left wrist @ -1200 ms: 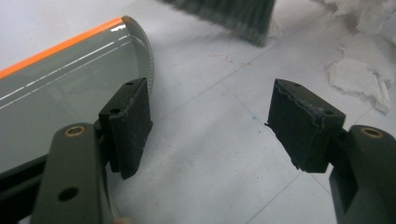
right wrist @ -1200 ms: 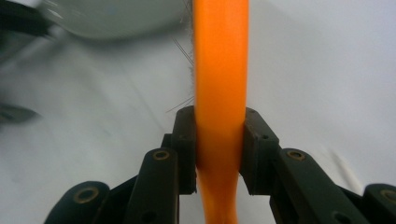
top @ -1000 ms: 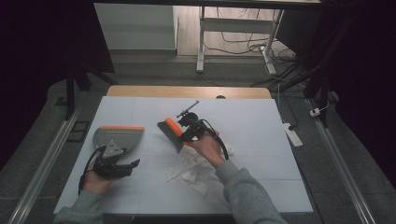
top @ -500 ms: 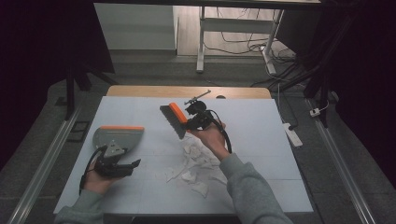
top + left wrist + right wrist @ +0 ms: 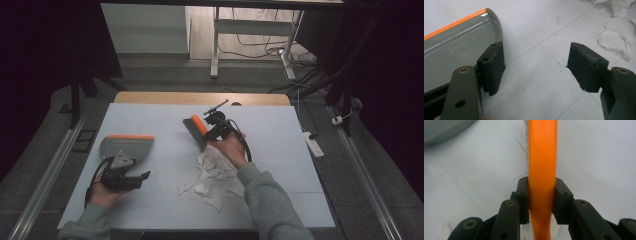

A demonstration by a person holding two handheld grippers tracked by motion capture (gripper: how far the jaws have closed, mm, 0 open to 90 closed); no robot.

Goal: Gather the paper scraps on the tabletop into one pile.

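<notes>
high view: pale blue table (image 5: 280, 150), person's two sleeved arms coming in from the bottom edge.

right gripper (image 5: 212, 131) near table centre, toward the far side. jaws clamped on the orange handle of a small brush (image 5: 196, 131); in the right gripper view the handle (image 5: 542, 167) runs straight up between the two pads, thin bristles showing along its left side. brush head dark, angled down to the table just beyond the paper.

torn white paper scraps (image 5: 210, 175) scattered near the middle of the table, just on the near side of the brush, beside the right forearm.

left gripper (image 5: 125, 177) at the near left of the table, jaws apart with bare table between them. grey dustpan (image 5: 125, 148) with an orange front edge lies flat on the table; its rear part meets the left pad (image 5: 492, 67). cannot tell whether they touch. paper scraps (image 5: 614, 40) off to its right.
</notes>
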